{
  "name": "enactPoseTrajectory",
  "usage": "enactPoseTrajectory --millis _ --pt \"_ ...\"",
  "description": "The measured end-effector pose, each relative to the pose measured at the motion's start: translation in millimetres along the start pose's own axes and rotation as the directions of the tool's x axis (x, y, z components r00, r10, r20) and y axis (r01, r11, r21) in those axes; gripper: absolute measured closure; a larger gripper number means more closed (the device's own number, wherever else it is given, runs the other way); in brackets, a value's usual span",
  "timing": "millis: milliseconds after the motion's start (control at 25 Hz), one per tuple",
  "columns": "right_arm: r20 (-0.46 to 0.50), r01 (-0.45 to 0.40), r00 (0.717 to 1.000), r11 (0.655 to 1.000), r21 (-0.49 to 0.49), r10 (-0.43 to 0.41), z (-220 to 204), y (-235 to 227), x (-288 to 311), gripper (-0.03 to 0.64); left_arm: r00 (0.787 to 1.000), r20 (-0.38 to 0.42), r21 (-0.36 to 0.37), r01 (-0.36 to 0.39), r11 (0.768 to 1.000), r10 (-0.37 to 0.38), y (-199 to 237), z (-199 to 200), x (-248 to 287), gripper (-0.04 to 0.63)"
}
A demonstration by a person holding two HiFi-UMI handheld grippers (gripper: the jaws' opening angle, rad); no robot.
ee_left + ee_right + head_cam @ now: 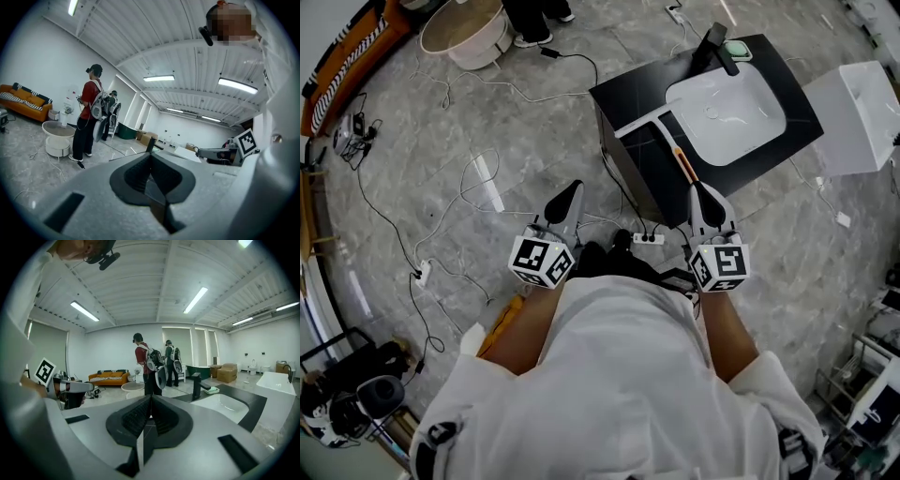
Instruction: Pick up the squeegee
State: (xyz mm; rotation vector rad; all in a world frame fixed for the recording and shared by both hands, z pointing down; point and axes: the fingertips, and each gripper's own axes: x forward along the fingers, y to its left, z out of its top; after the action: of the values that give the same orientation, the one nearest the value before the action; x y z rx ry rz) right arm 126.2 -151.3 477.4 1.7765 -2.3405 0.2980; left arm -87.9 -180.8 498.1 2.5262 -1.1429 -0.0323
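Squeegee (677,150): white T-shape, orange on handle, lying flat on black counter (628,94), beside white basin (727,112).

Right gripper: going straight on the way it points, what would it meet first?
Probably the squeegee, its orange handle lying on the black counter just ahead of the right gripper; how high the gripper rides above it is unclear.

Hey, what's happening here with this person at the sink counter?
A person stands facing a black counter with a white sink, one hand-held gripper in each hand. The left hand-held gripper and the right hand-held gripper are both shut and empty. The squeegee lies untouched on the counter beside the sink, its handle end just ahead of the right one. It has not yet been picked up.
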Motion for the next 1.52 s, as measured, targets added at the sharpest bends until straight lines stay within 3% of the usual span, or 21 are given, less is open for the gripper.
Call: enactPoseTrajectory --millis 240,400,560,640,680,1160,1520 --pt "-0.119 -0.019 0.993 1.0 0.017 0.021 -18 -25 53 0.601 0.996 -0.059 -0.036 0.07 0.997 -0.073 27 -10 58 0.583" --pt "-0.255 -0.075 0.963 0.995 0.059 0.088 -45 -33 92 0.6 0.993 -0.073 -0.054 0.089 0.995 -0.093 49 -17 91 0.583" --pt "-0.345 -0.078 0.934 0.996 0.049 0.09 -59 -51 120 0.582 0.99 -0.095 -0.08 0.098 0.992 -0.105 63 -29 115 0.583" --pt "-0.392 -0.086 0.915 0.995 0.051 0.099 -66 -58 136 0.505 0.989 -0.103 -0.094 0.095 0.991 -0.105 68 -36 124 0.583" --pt "-0.415 -0.092 0.903 0.994 0.052 0.106 -71 -60 143 0.499 0.989 -0.108 -0.103 0.09 0.991 -0.101 71 -40 126 0.583" --pt "-0.61 -0.172 0.782 0.985 -0.015 0.128 -127 -73 202 0.48 0.987 -0.153 -0.193 0.027 0.981 -0.057 105 -83 132 0.583" --pt "-0.74 -0.243 0.665 0.966 -0.087 0.101 -168 -70 216 0.48 0.987 -0.161 -0.225 -0.01 0.974 -0.027 125 -101 125 0.583"
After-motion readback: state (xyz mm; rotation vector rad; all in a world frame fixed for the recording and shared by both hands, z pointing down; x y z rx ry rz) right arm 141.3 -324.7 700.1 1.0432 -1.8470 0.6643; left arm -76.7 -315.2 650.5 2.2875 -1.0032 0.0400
